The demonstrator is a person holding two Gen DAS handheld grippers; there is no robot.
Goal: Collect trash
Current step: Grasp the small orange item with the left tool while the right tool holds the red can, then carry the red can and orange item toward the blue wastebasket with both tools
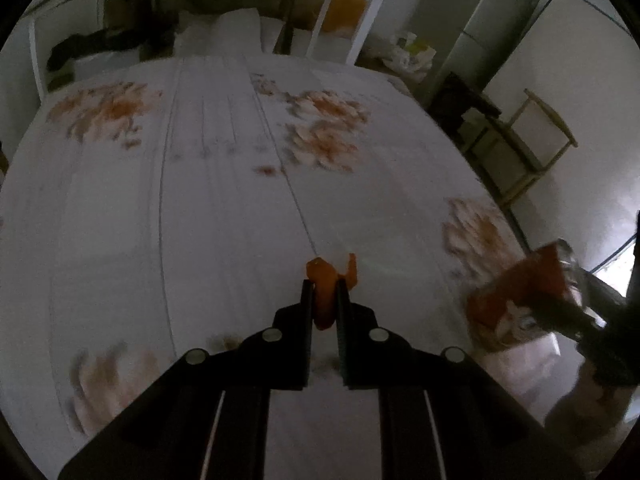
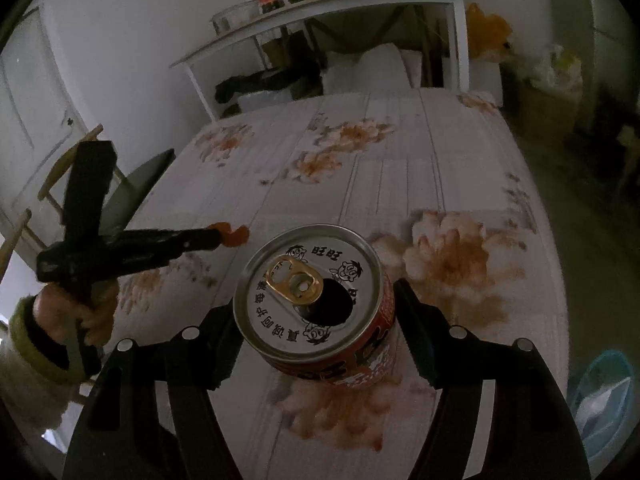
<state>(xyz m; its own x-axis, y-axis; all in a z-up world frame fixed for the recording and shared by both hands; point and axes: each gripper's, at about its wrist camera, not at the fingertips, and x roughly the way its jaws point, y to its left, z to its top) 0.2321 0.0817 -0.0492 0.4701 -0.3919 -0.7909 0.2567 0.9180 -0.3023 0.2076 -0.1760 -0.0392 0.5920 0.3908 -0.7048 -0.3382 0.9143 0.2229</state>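
left claw [image 1: 324,286]: fingers drawn nearly together, pinching an orange peel [image 1: 325,294]. the peel sits between the pads with a curl sticking out past the tips; from the right wrist view it hangs clear above the worktop [image 2: 400,184], so it looks lifted rather than resting. a pinch at the tips suits a thin, limp scrap.

right claw [image 2: 320,320]: spread wide around an opened can [image 2: 316,300], one finger on each side of the body. the left pad is hidden under the can's rim; the right pad looks to be against the wall. the can stands upright with its tab lifted and mouth open. whether it is off the cloth i cannot tell. holding it upright is probably meant to keep any leftover from spilling.

relative to the can: the peel is up and to the left, near but apart. a hand [image 2: 68,312] with a green cuff holds the left claw's handle further left. a blue bin [image 2: 608,396] sits low to the right of the can, beyond the worktop's edge, likely where the trash goes. shelves [image 2: 320,20] stand behind the far end.

judgement: both pieces are in hand; next is carrying them to the bin.
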